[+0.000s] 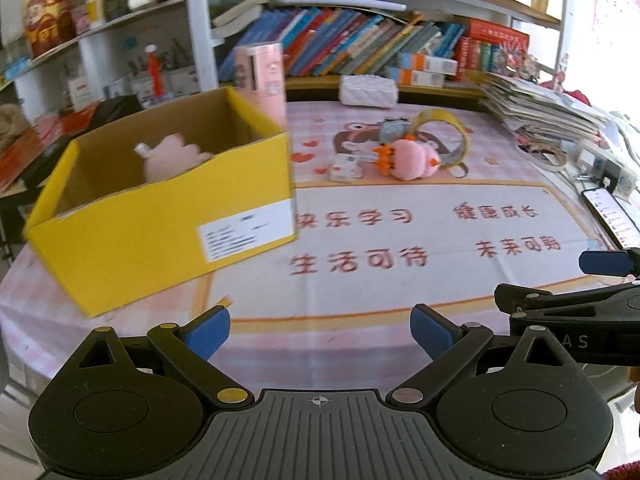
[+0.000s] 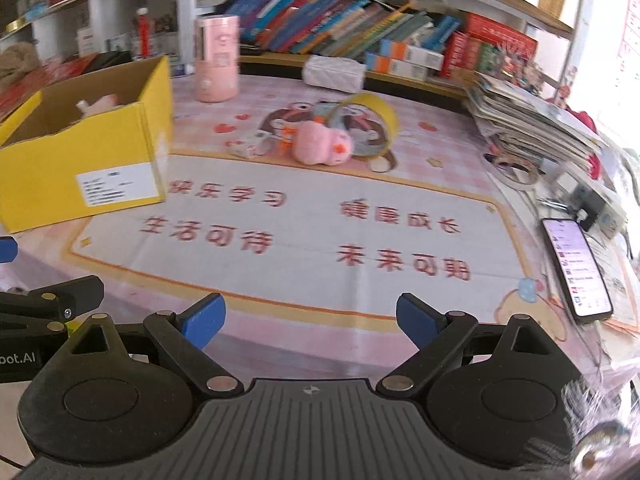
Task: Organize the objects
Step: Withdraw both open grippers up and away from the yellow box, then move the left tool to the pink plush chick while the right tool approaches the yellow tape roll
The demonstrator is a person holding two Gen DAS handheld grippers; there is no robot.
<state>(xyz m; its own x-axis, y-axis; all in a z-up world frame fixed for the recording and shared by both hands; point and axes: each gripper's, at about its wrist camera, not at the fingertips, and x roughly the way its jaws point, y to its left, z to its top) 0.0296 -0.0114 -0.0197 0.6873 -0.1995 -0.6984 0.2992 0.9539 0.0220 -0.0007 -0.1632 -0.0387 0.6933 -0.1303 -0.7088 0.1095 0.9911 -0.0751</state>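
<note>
Hovering wide open and empty, the left gripper [image 1: 320,334] and right gripper [image 2: 310,322] are being readied. A pink toy [image 2: 322,144] near the tape roll [image 2: 370,126] is awaiting transfer to the yellow box [image 1: 160,216] on the counter [image 2: 360,216].

the left gripper [image 1: 320,330] hangs with its blue pads wide apart and nothing between them, over a pink printed desk mat [image 1: 400,280]. a yellow cardboard box [image 1: 160,232] sits left, a pink plush [image 1: 172,156] inside. farther back, a pink plush toy [image 1: 412,160] lies against a tape roll [image 1: 448,136].
</note>
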